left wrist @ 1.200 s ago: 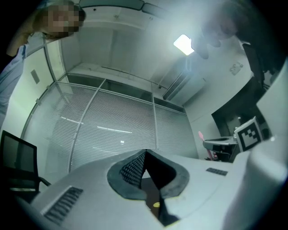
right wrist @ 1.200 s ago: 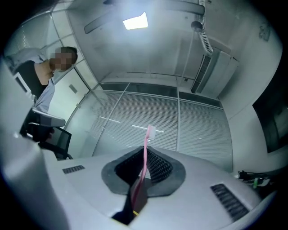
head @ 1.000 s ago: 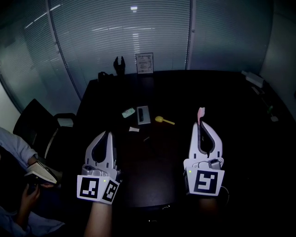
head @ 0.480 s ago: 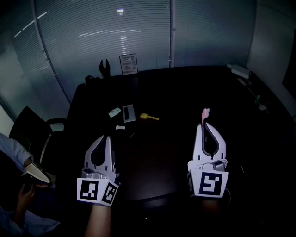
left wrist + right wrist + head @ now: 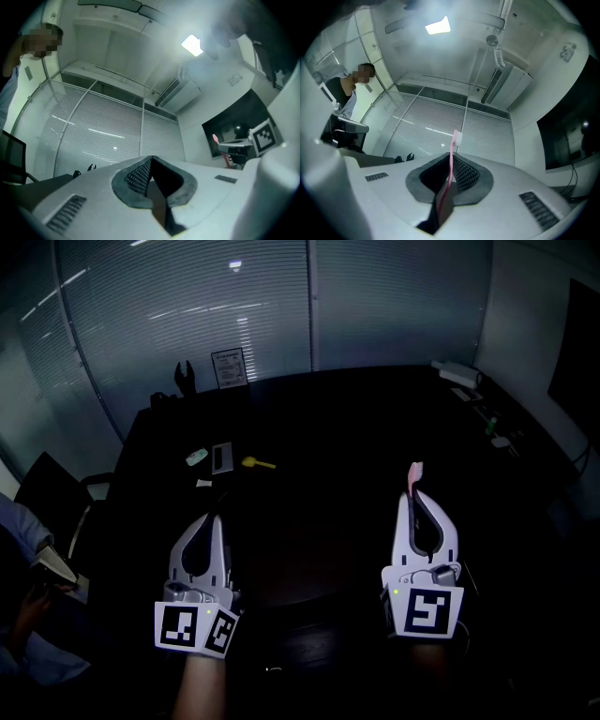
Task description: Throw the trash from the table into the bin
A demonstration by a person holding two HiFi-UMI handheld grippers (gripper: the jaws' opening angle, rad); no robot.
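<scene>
The right tool (image 5: 413, 495) hangs over the near edge of the dark surface (image 5: 356, 418), its jaws clamped on what looks like a pink toothbrush (image 5: 413, 474) that sticks out past the tips. The left tool (image 5: 217, 519), also at the near edge, has its jaws together and empty. On the surface's far left lie a yellow item (image 5: 255, 463), a grey box (image 5: 221, 457) and a small packet (image 5: 196, 457).

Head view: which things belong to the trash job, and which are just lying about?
Job:
- pink toothbrush, clamped in the right gripper
- probably the litter on the table: small yellow item, grey flat item, pale green item, white scrap
- no bin in view

Lying about:
- framed sign
- black stand
- white device
- chair
</scene>
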